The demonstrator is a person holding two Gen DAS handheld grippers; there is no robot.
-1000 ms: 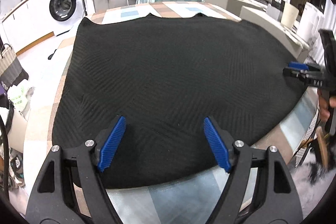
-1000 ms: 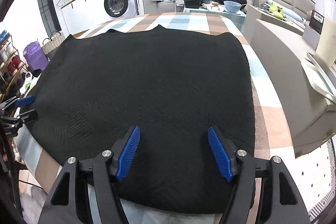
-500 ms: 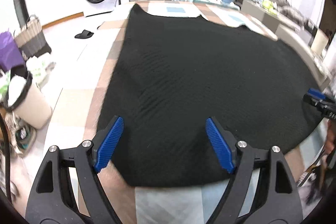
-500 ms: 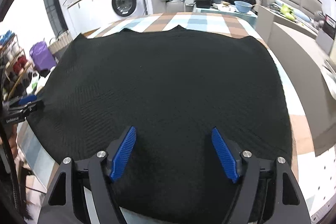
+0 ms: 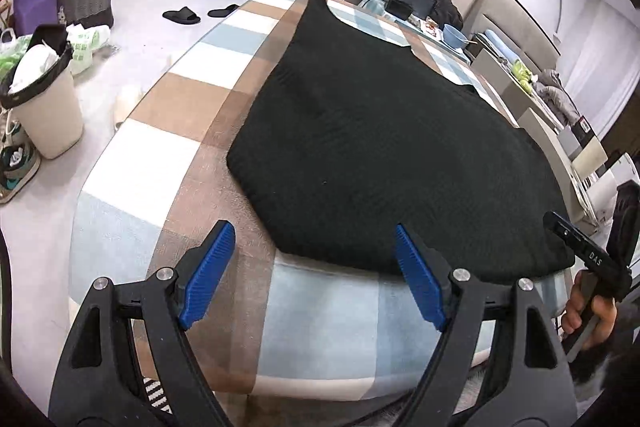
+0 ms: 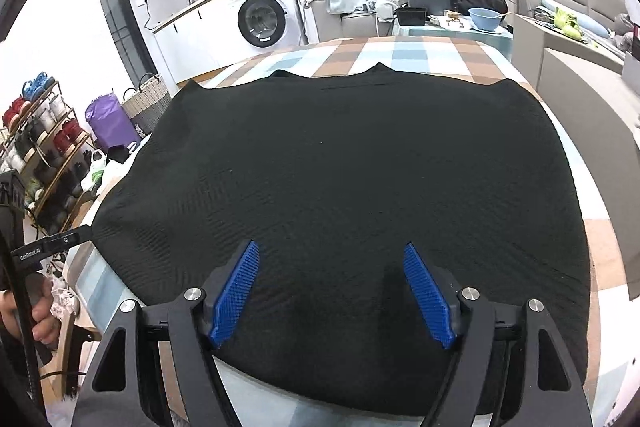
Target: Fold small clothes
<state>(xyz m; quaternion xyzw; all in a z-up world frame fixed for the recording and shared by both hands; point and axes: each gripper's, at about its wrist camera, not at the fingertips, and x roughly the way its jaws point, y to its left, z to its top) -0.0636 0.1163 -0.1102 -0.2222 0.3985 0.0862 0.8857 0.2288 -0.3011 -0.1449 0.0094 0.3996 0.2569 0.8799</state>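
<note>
Two tongs, both wide, nothing gripped. Black knit garment (image 6: 352, 187) lies flat on checked bench (image 5: 176, 131). Left tongs (image 5: 316, 271) over its near-left corner; right tongs (image 6: 332, 287), just been opening, above its near edge.

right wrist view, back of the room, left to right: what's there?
Shoe rack → purple bag → woven basket → washing machine → black bin → blue bowl.
</note>
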